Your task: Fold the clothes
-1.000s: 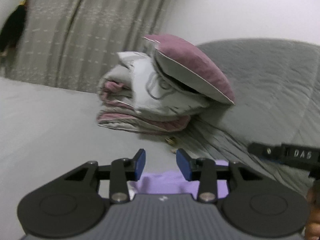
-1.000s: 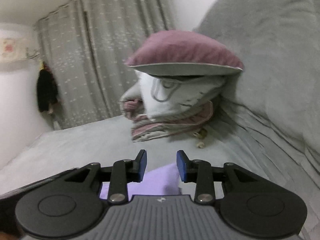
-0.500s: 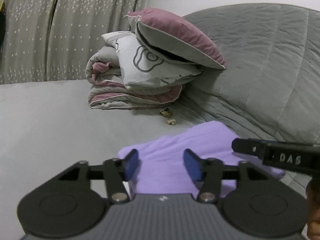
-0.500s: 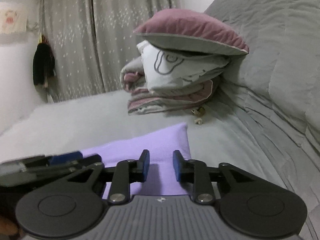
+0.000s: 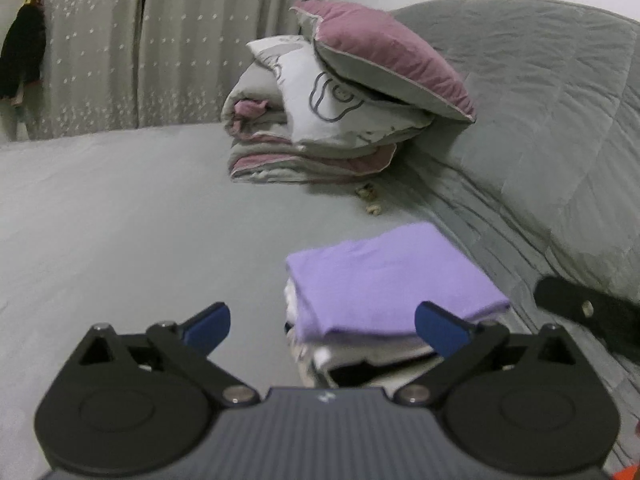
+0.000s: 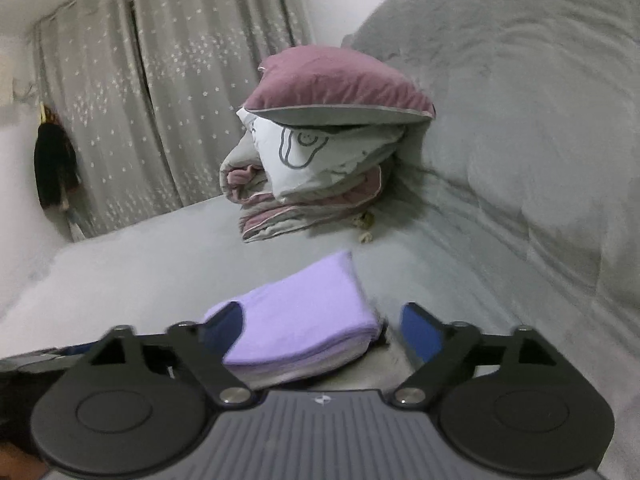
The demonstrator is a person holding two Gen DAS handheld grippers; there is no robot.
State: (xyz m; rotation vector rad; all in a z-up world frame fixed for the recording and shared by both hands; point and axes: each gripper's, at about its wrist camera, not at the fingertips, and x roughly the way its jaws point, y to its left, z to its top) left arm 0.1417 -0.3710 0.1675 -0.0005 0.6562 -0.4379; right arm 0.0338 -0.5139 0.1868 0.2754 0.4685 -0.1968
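Observation:
A folded purple garment (image 5: 392, 276) lies on top of a small pile of white folded clothes (image 5: 360, 356) on the grey bed (image 5: 120, 208). My left gripper (image 5: 324, 330) hangs just in front of the pile; its jaws are opening wide and its blue pads (image 5: 208, 328) touch nothing. In the right wrist view the same purple garment (image 6: 304, 312) lies flat ahead of my right gripper (image 6: 322, 330). Its jaws are also opening, with the pads (image 6: 420, 332) off the cloth. A black part of the right gripper (image 5: 588, 312) shows at the right edge of the left view.
A mauve pillow (image 5: 384, 60) tops a folded duvet (image 5: 304, 148) at the back of the bed. A grey quilted cover (image 5: 540, 100) rises on the right. Small beige bits (image 5: 370, 200) lie near the duvet. Curtains (image 5: 120, 48) and a dark hanging garment (image 5: 20, 56) stand behind.
Both grippers let go of the purple garment, spread their jaws wide and drew back and up. The garment now rests folded on the pile.

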